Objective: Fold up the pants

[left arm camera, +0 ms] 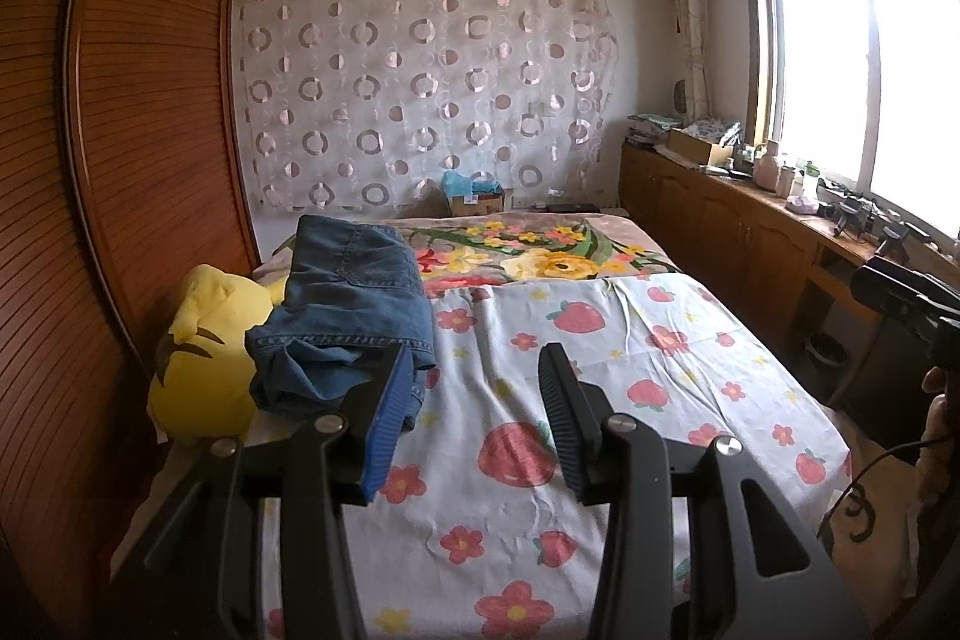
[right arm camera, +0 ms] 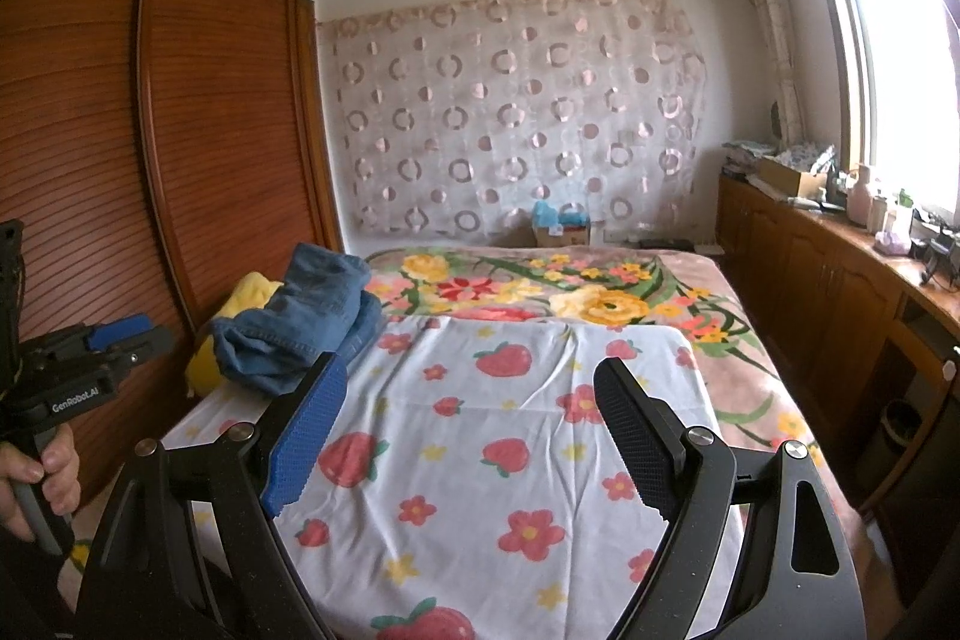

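Your left hand-held gripper [left arm camera: 474, 418] and right hand-held gripper [right arm camera: 468, 436] both hang apart, empty, over the strawberry sheet [left arm camera: 600, 340]. Jeans [left arm camera: 354, 304] lie bunched at the bed's left edge against a yellow plush [left arm camera: 204, 358].

Left gripper [left arm camera: 474, 388] angled slightly downward, jaws partly apart, nothing between them. Right gripper [right arm camera: 474, 430] angled likewise, jaws wide, empty. Left hand [right arm camera: 36, 478] wraps its gripper's handle.
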